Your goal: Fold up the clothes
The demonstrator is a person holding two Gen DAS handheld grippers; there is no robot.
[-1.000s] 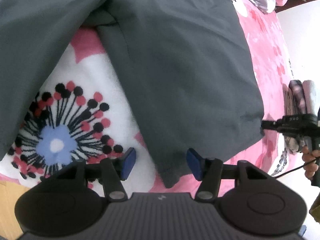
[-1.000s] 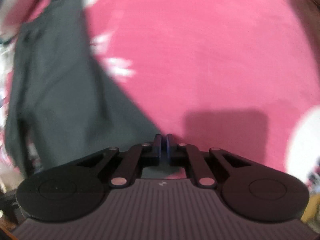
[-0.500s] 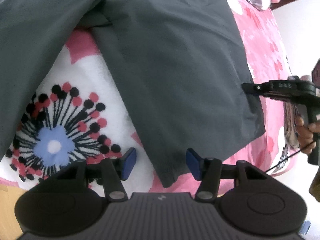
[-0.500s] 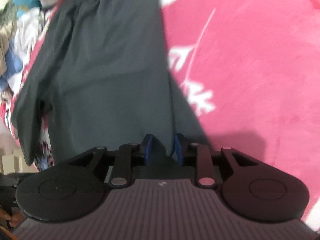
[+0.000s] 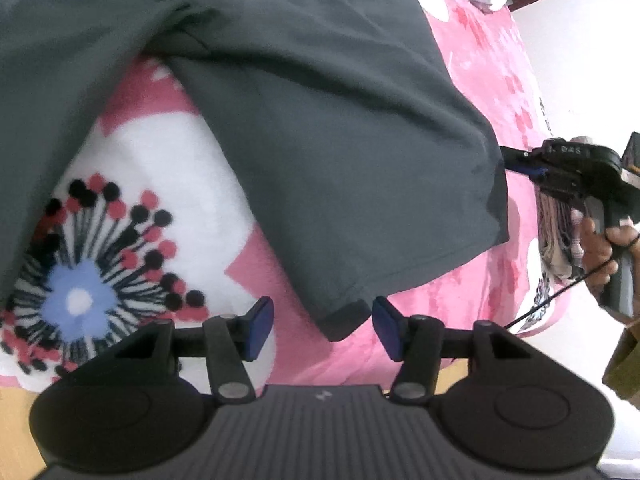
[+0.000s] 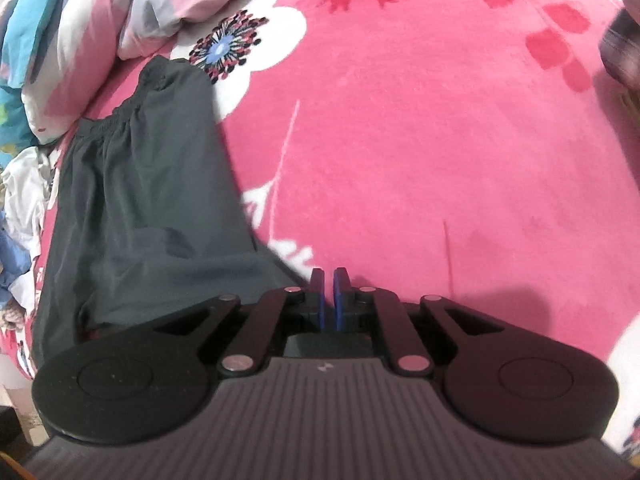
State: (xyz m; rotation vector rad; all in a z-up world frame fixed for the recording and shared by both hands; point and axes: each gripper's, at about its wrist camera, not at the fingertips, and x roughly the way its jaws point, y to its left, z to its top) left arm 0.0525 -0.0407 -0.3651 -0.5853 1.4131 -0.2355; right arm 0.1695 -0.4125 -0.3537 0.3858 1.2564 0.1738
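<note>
The dark grey shorts lie flat on the pink bed, long axis running from lower centre to the top of the left view. Their near hem corner sits just ahead of the left tongs, open and empty. The right tongs, almost closed and apparently empty, are at the side edge.

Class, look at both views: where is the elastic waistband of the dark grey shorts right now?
In the right wrist view, the waistband lies upper left on the pink floral blanket, beside the pink pillow.
</note>
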